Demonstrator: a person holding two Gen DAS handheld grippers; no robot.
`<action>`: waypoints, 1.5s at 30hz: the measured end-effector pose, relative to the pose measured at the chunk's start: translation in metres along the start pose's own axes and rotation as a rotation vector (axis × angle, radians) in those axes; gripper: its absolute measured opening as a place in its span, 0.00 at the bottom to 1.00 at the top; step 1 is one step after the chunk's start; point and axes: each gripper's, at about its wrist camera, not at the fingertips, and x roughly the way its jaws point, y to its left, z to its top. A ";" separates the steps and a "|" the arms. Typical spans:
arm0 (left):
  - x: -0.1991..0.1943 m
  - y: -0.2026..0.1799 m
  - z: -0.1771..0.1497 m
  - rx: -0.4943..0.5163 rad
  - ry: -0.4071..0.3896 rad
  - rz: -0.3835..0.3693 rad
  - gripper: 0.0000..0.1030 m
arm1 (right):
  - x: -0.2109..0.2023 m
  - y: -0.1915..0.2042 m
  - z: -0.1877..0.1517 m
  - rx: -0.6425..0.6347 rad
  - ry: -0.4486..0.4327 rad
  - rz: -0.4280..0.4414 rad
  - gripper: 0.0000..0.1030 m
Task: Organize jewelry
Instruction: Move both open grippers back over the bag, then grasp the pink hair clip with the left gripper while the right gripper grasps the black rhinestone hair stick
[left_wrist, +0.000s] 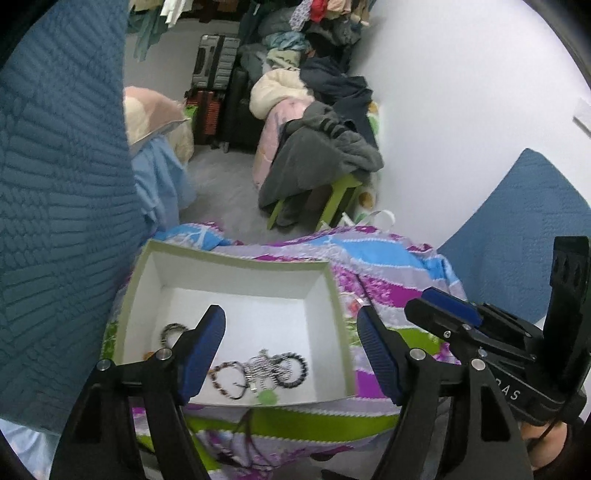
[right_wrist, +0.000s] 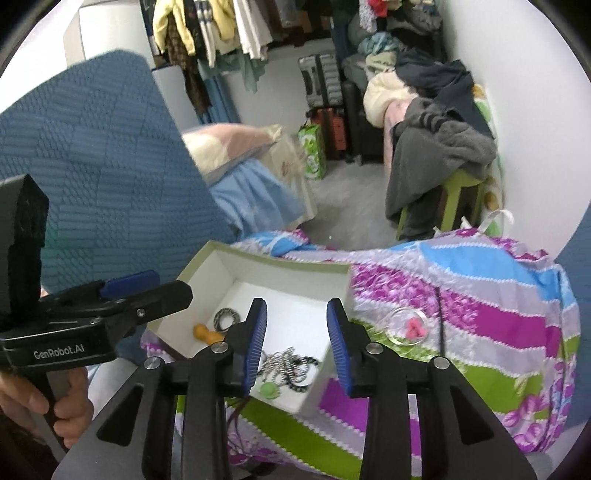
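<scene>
So, left gripper (left_wrist: 291, 347) has its jaws wide apart with nothing between them, hovering above the near half of the white box (left_wrist: 334, 295); right gripper (right_wrist: 295, 347) has jaws partly apart, also empty, above the box's near right corner. Inside the box, toward its near wall: a tangle of beaded bracelets (left_wrist: 258, 373) with a striped silver piece, plus a green pendant (left_wrist: 266, 398) right against the near wall. Toward the box's left wall sit a braided ring-shaped bracelet (right_wrist: 226, 318) and a small orange charm (right_wrist: 207, 334). Outside the box, right of it on the patterned bedspread (right_wrist: 480, 295), lies a clear round dish (right_wrist: 408, 326) with a pink piece (right_wrist: 415, 329) inside, and a dark cord (right_wrist: 439, 317) just beyond it. Another thin cord (left_wrist: 245, 424) trails on the bedspread in front of the box's near wall. Risks, as a judgement: the bedspread is soft and bumpy, so pressing down beside the box could tip it and spill the tangle; grabbing one strand may drag the whole knot out; the dish looks slippery and could slide or flip under a pinch.
</scene>
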 end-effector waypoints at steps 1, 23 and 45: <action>-0.001 -0.005 0.001 0.006 -0.005 0.000 0.72 | -0.004 -0.004 0.001 0.003 -0.008 -0.004 0.31; 0.014 -0.119 0.004 0.086 -0.020 -0.043 0.72 | -0.087 -0.106 -0.007 0.066 -0.127 -0.127 0.32; 0.162 -0.167 -0.002 0.161 0.398 -0.085 0.41 | 0.001 -0.180 -0.094 0.197 0.019 -0.074 0.32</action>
